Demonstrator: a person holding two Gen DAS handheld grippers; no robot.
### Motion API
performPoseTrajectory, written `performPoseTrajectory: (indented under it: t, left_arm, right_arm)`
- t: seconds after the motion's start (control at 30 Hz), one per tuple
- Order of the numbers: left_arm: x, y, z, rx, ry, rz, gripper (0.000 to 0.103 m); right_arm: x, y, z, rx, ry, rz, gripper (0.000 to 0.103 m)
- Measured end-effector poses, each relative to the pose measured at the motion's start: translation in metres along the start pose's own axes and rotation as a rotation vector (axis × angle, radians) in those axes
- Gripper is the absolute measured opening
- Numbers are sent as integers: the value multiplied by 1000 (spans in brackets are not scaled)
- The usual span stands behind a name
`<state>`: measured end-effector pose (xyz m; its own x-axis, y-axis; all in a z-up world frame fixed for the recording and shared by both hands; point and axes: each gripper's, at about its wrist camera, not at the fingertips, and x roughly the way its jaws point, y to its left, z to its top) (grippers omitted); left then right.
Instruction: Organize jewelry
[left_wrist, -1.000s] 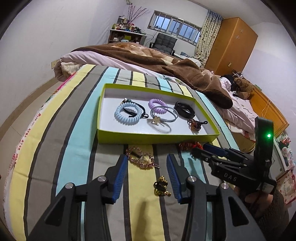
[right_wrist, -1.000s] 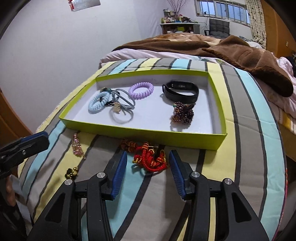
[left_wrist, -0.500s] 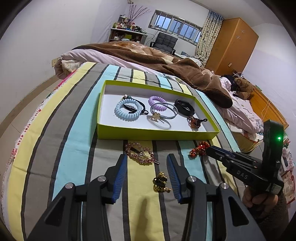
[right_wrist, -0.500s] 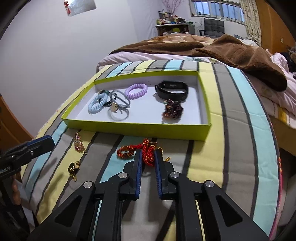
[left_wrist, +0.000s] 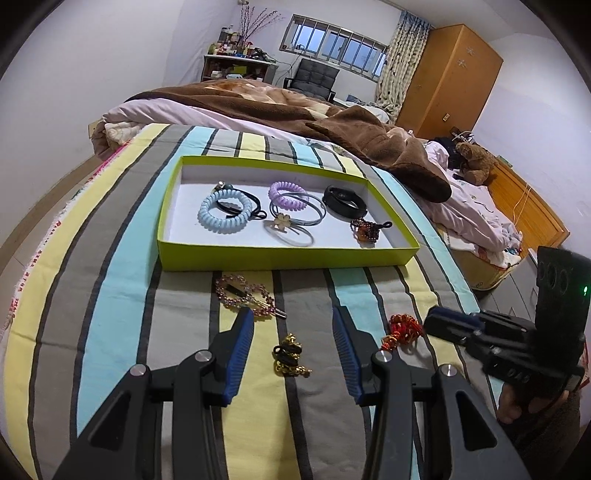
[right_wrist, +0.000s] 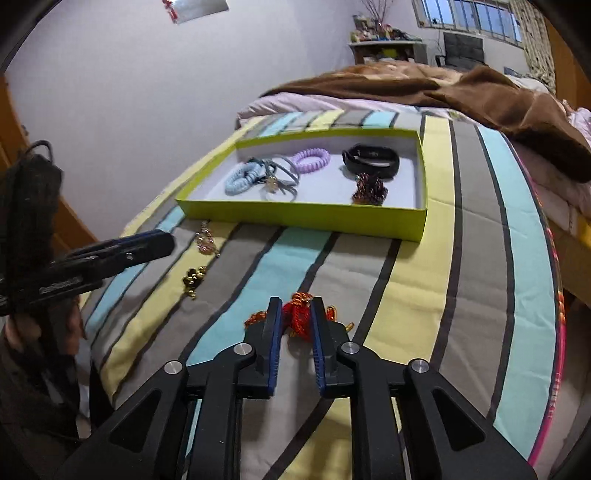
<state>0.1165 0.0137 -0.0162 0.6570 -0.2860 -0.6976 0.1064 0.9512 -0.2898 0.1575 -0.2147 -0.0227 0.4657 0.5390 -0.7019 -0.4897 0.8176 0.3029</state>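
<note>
On the striped bedspread (left_wrist: 110, 295), your right gripper (right_wrist: 296, 314) has the red knotted bracelet (right_wrist: 300, 317) between its blue pads, its jaws easing apart while the cord still sits squeezed between them; part of its orange beaded end (right_wrist: 255, 317) trails out to the left of the fingers. Your left gripper (left_wrist: 291, 325) hangs over the bed with its jaws fairly wide and nothing in them, the small gold-and-black beaded piece (left_wrist: 290, 354) lying on the cover between its fingers. Just beyond its left finger rests the pink jewelled hair clip (left_wrist: 245, 295), near the front wall of the lime-green tray (left_wrist: 288, 258). Inside the tray lie a pale blue coil hair tie (left_wrist: 223, 216), a black hair elastic (left_wrist: 243, 201), a purple coil tie (left_wrist: 288, 195), grey bangles with a clover charm (left_wrist: 291, 225), a black wristband (left_wrist: 345, 201) and a dark beaded bracelet (left_wrist: 365, 232). Behind, a brown blanket (left_wrist: 332, 125) is heaped across the bed.
</note>
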Motion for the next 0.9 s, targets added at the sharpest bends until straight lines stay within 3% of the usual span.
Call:
performPoseTrajectory:
  t: [0.07, 0.1, 0.13, 0.27, 0.37, 0.43, 0.47, 0.5, 0.67, 0.83, 0.9]
  left_arm:
    - [2, -2, -1, 3, 7, -2, 46]
    - [3, -3, -1, 6, 10, -2, 46]
    - [4, -4, -2, 10, 11, -6, 46]
    - [3, -6, -4, 10, 8, -2, 46]
    - [2, -1, -5, -2, 6, 8, 46]
    - [1, 0, -6, -3, 9, 14, 46]
    - [1, 1, -7, -1, 11, 15, 46]
    - [2, 2, -7, 0, 14, 16, 46]
    - [3, 3, -8, 1, 17, 11, 46]
    - [3, 0, -11, 11, 22, 6, 46]
    - [5, -1, -11, 14, 25, 3, 46]
  right_arm:
    - [-3, -9, -1, 47, -13, 1, 28]
    - [-2, -13, 0, 58, -10, -23, 38]
    - [-1, -16, 0, 65, -12, -59, 41]
    - [8, -12, -2, 49, 16, -31, 42]
    - [17, 1, -4, -4, 39, -77, 42]
    - [18, 11, -9, -37, 38, -99, 38]
    - [18, 15, -11, -55, 36, -117, 17]
    - [17, 18, -13, -75, 36, -143, 13]
    - [6, 21, -22, -95, 8, -171, 12]
    - [-9, -16, -18, 160, -59, 50, 12]
    - [-5, -23, -16, 188, -50, 24, 13]
